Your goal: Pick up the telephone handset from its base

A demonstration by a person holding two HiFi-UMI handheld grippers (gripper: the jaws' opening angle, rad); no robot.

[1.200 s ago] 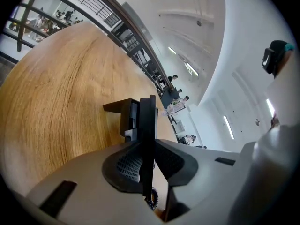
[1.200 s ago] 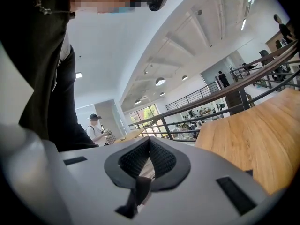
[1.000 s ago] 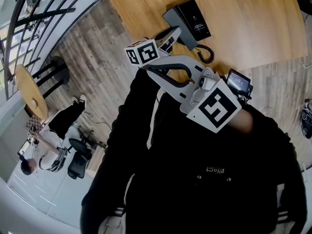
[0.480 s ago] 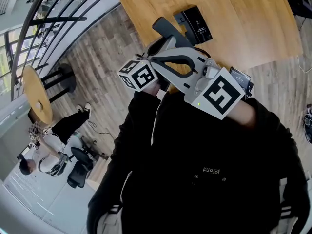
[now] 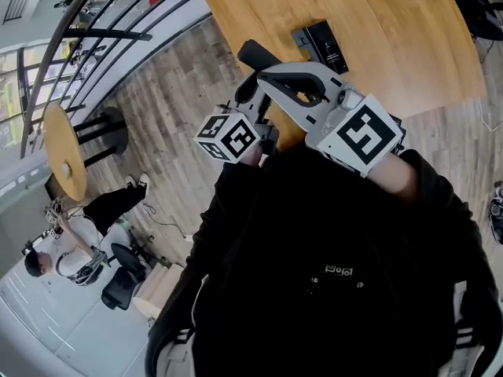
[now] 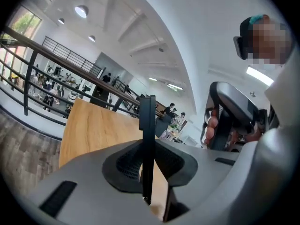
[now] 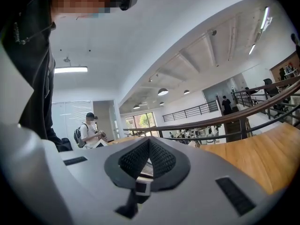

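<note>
Handset (image 5: 257, 54) off its base (image 5: 324, 41) and in mid-air, w/ the left tongs (image 6: 146, 165) clamped on it. In the left gripper view it stands edge-on as a thin dark slab btwn the pads, gripped partway along so one end sticks out ahead. The pads press its flat sides, prob. why it sits straight in the grip.

Head view puts the handset at approx. 8 o'clock of the base, about over the edge of the wooden surface (image 5: 393, 45). The base lies flat on the surface w/ nothing resting on it. No cord btwn the two can be made out here.

Right tongs (image 7: 148, 146) are closed together on nothing, pads meeting in their own view. They're held at approx. 4 o'clock of the handset, just beside the left pair. They look parked there as a spare, close enough to help but off the handset.

Judged from this, the pick-up proper is done, as handset and base are well apart. What remains is to hold it clear. Risk: a cord, if attached, could tug the base toward the surface edge.
</note>
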